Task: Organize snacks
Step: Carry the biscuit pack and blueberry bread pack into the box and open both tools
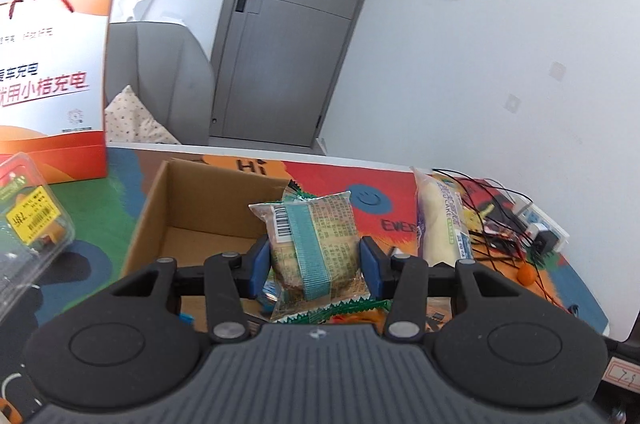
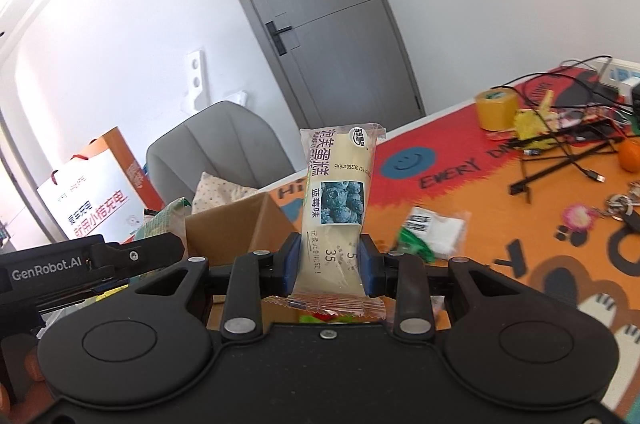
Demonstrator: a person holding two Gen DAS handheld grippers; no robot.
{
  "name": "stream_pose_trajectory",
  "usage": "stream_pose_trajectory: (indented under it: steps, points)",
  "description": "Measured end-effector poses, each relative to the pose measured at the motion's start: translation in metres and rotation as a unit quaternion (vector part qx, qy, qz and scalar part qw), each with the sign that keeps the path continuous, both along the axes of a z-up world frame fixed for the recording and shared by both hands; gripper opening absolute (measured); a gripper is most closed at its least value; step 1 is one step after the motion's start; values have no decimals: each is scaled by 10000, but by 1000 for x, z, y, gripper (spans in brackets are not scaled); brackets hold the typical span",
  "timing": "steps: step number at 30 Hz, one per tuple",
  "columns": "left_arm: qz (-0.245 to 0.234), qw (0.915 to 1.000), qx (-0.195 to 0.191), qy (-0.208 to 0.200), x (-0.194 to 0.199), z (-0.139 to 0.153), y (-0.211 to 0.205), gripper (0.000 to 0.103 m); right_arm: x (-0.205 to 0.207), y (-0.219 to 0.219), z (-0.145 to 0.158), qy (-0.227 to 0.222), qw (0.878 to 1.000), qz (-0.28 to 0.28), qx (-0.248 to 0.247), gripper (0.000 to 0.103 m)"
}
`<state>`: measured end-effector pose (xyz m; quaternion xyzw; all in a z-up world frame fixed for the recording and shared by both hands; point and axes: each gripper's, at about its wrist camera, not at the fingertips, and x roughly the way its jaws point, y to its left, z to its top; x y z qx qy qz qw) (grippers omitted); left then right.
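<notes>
While you hold one snack in each gripper, the sorting looks only partly done. Your left gripper (image 1: 316,260) pinches a square clear-wrapped pastry with a teal band and green zigzag edges (image 1: 314,244), lifted just above the near part of the open brown cardboard box (image 1: 160,199). Your right gripper (image 2: 330,262) pinches a long cream cake bar in a clear wrapper with a blueberry picture (image 2: 340,199), which stands upright in the jaws, above the table and beside the same box.

The floor of the box that I can see is bare cardboard; some colourful wrappers show below the left gripper, but I cannot tell if they lie inside. On the colourful cartoon table mat (image 2: 500,224) a small white and green packet (image 2: 434,230) waits, so more is left to collect. Farther away stands a white and orange paper gift bag (image 1: 52,91).
</notes>
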<state>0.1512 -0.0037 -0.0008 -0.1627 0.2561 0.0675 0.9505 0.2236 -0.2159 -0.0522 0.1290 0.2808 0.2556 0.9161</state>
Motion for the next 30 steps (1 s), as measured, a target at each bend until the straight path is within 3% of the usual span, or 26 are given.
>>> stream_pose_trajectory:
  steps: [14,30]
  points:
    - [272,9990,-118,337,5,-13,58,46,6,60,9,-2,9993,349,-167,31]
    - [573,9976,-228,320,-9,-10,100,55,3,107,3,233,9968,673,-369,31]
